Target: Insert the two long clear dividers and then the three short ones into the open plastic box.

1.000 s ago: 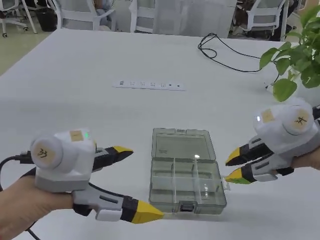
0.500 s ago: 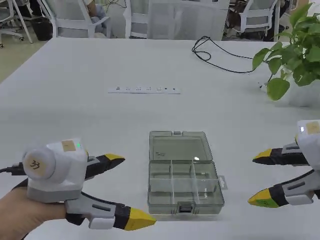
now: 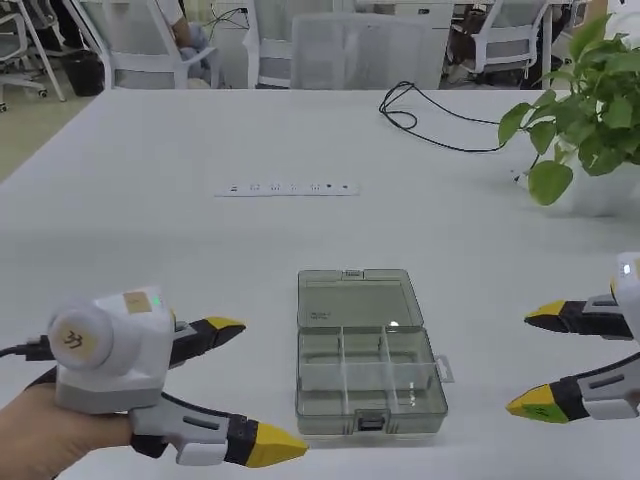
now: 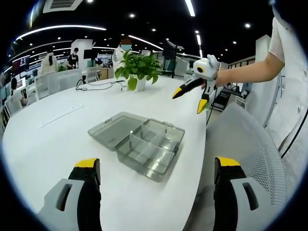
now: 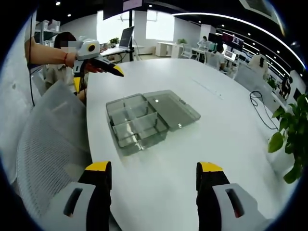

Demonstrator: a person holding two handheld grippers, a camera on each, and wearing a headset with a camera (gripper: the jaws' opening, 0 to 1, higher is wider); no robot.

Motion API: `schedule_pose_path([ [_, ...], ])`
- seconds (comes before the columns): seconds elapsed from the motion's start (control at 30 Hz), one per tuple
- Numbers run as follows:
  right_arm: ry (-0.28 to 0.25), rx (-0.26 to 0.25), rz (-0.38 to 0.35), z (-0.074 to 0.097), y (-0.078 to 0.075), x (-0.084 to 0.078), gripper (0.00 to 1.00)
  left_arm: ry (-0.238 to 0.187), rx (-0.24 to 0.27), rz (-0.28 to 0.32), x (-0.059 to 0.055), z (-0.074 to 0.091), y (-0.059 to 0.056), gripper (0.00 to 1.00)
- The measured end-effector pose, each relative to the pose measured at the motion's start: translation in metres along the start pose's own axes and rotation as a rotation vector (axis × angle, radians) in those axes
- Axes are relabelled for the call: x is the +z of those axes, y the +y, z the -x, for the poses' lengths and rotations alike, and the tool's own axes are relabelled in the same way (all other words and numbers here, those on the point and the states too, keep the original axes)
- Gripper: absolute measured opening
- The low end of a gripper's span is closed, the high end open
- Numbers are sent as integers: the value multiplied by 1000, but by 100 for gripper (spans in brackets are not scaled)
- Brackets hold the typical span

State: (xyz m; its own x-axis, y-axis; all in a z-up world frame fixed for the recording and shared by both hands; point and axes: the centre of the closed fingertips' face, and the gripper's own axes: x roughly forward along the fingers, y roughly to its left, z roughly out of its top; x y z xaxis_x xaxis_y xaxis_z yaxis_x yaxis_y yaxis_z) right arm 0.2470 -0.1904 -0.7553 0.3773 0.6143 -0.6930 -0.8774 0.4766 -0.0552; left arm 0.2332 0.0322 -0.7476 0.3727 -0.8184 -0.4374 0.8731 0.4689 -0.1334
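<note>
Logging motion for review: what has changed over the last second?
The right tool drew away rightward from the plastic box, its jaws spreading wider, holding nothing. The left tool stayed open beside the box; the box, lid open, kept its place.

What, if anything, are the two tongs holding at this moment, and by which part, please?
Nothing is held: the left tongs and the right tongs are both open and empty, apart from the plastic box on either side of it.
</note>
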Motion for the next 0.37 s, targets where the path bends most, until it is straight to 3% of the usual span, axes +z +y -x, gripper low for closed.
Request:
schedule_pose_path([
  [0.37, -19, -7, -11, 2, 0, 3, 79, 3, -1, 0, -1, 0, -2, 100],
])
